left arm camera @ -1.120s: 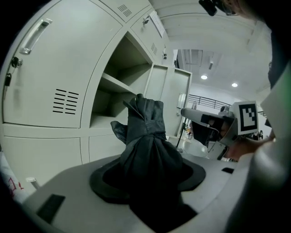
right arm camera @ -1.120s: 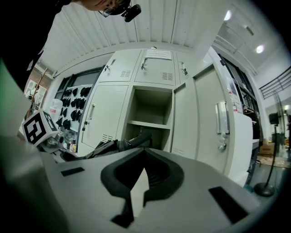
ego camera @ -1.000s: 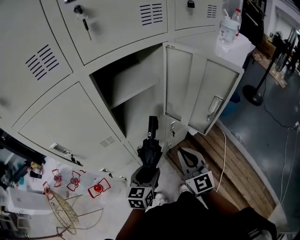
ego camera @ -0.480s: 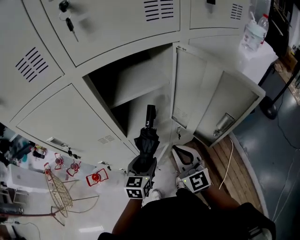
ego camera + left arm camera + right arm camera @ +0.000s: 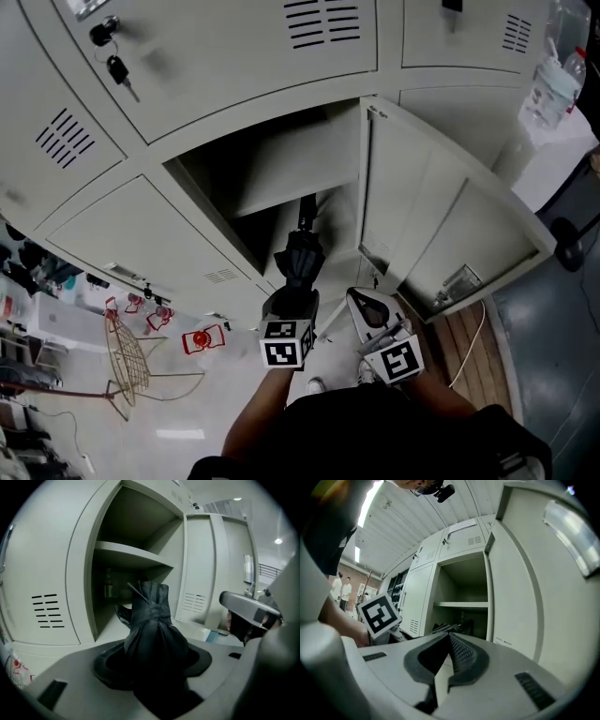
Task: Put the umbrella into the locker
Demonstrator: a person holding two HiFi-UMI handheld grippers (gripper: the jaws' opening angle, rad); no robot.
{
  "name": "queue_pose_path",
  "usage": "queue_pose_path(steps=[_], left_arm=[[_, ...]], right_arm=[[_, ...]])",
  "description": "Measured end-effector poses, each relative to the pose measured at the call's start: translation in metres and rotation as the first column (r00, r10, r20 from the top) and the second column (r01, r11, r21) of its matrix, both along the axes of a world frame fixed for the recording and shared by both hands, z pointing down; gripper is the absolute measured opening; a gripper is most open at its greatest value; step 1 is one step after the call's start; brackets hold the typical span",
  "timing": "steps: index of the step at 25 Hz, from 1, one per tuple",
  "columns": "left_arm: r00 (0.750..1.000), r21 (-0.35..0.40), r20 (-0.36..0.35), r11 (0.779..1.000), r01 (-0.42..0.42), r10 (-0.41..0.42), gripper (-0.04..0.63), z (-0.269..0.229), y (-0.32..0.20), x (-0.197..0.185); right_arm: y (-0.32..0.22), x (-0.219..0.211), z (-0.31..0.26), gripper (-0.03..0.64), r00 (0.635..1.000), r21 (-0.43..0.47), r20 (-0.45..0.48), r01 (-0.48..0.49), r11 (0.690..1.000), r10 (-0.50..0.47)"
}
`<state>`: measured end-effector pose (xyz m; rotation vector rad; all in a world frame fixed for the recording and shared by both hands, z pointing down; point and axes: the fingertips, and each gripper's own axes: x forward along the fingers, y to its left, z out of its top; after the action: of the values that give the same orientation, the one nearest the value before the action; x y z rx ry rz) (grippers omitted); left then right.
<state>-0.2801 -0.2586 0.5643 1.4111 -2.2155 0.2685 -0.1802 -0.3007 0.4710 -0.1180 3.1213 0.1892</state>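
Observation:
A black folded umbrella stands up out of my left gripper, which is shut on its lower end. Its handle end reaches the mouth of the open locker, just under the shelf. In the left gripper view the umbrella fills the space between the jaws of the left gripper and points at the lower compartment. My right gripper hangs beside it on the right, jaws shut and empty. The right gripper faces the same opening, beside the open door.
The locker door swings out to the right. Keys hang from an upper locker. A wire rack and red-marked items lie on the floor at left. Wooden boards, a cable and a bottle are at right.
Both grippers have moved in toward the open locker. The umbrella's handle end has gone from in front of the lower opening to its mouth under the shelf. The grip is unchanged.

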Motion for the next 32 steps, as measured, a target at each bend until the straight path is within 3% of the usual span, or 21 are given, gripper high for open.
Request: queue_pose_path(steps=[5,11,23,32], left_arm=[[0.997,-0.051,0.013,0.996,0.076,-0.075,0.252,0.001,-0.023,-0.030],[0.993,-0.070,0.065,0.992,0.101,-0.097,0.252,-0.009,-0.053,-0.063],[0.987,-0.188,0.152,0.978,0.084,-0.055,0.253,-0.011,-0.106,-0.114],[0.984,-0.308,0.178,0.950,0.048,0.008,0.255,0.002,-0.127,-0.132]], right_arm=[[-0.006,-0.003,-0.004,-0.001,0.999,-0.007,0.016,0.042,0.999,-0.042],[-0.015,-0.006,-0.001,-0.001,0.998,-0.017,0.013,0.059,0.998,-0.059],[-0.014,-0.015,-0.001,0.000,0.995,0.013,-0.010,0.100,0.995,-0.100],[-0.019,-0.013,0.001,0.000,0.996,0.010,-0.024,0.091,0.996,-0.091]])
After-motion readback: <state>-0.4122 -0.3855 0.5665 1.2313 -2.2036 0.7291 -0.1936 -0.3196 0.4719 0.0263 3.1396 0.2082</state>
